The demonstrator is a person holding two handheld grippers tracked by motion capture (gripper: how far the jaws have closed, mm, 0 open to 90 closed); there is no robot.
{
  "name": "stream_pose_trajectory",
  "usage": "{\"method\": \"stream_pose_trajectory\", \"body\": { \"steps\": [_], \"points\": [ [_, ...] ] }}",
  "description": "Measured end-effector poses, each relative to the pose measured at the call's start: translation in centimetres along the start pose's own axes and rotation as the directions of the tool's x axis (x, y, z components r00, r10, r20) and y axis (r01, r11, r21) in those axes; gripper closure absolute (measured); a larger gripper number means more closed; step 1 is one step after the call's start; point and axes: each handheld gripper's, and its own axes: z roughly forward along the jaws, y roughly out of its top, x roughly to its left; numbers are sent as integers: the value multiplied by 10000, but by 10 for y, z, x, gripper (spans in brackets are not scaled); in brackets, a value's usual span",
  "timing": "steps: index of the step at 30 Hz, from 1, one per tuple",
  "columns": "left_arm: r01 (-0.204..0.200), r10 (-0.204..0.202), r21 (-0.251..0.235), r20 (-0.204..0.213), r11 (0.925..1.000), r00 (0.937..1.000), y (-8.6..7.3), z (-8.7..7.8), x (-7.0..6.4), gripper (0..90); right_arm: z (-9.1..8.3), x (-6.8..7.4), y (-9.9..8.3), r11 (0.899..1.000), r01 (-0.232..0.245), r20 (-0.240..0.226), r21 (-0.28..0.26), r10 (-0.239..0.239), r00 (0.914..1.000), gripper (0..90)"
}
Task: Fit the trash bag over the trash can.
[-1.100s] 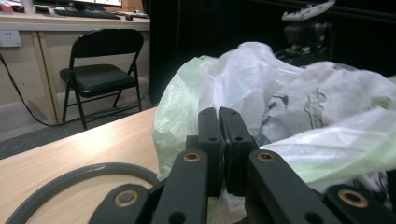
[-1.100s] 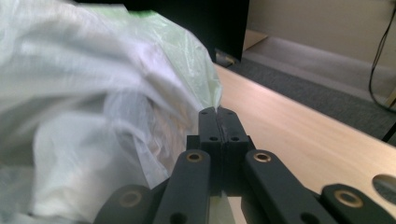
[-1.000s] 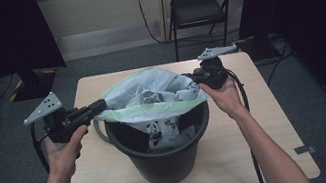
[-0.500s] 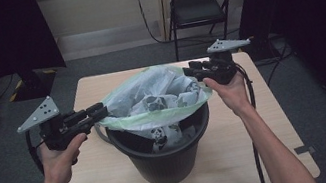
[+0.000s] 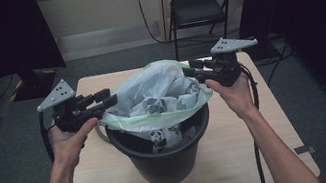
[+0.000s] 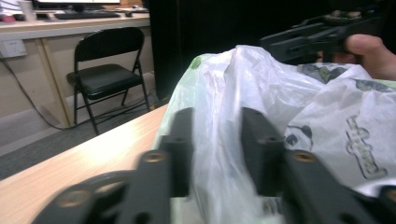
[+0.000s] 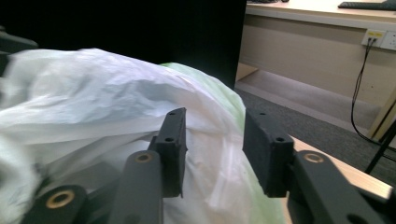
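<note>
The table [image 5: 277, 117] carries a black bucket [image 5: 168, 159] near its front edge, and you are in the middle of lifting its liner out. The pale green bag [image 5: 154, 98] is drawn up above the bucket's rim, its mouth stretched between your two tools, with crumpled panda-printed wrappers [image 5: 158, 135] sagging inside it and partly down in the bucket.

Your left gripper [image 5: 111, 100] pinches the bag's rim on the left side. In the left gripper view the film [image 6: 219, 154] runs up between the two black jaws, which stand a little apart with the plastic bunched in the gap, so the hold looks real but not tight.

Your right gripper [image 5: 187, 72] has the opposite rim. In the right gripper view the jaws stand somewhat apart with the bag [image 7: 205, 158] rising between them; I cannot tell from that view whether the pads actually clamp the film or just straddle it.

The step in hand, as I judge it, is raising the liner clear of the bucket. Next you need both grips firm, then an even upward pull on both sides so the load does not tip or spill over the low front edge of the bag.
</note>
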Motion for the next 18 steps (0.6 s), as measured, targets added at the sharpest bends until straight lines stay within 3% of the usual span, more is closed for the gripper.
{"method": "stream_pose_trajectory", "body": {
  "steps": [3, 7, 9, 14, 17, 18],
  "points": [
    [106, -104, -108, 132, 9999, 9999, -7, -6, -3, 840, -4, 5, 0, 9999, 96, -76, 50, -96, 9999, 565],
    [214, -209, -167, 298, 9996, 9993, -17, -12, -8, 898, -6, 12, -2, 9998, 183, -180, 107, -181, 9997, 543],
    [390, -378, -219, 542, 9990, 9978, -21, -16, -11, 900, -7, 13, -1, 9998, 155, -138, 90, -154, 9998, 529],
    [337, -316, -179, 1094, 9993, 9935, -23, -26, -24, 899, -15, 11, 0, 10000, 87, 71, 8, -87, 9999, 509],
    [191, -164, -277, 938, 9994, 9955, -16, -26, -28, 775, -17, 10, -3, 10000, -48, -166, 20, 48, 9999, 508],
    [-75, 97, -299, 743, 9995, 9972, -12, -24, -27, 749, -17, 10, -4, 9999, -115, -250, 68, 116, 9996, 508]
  ]
}}
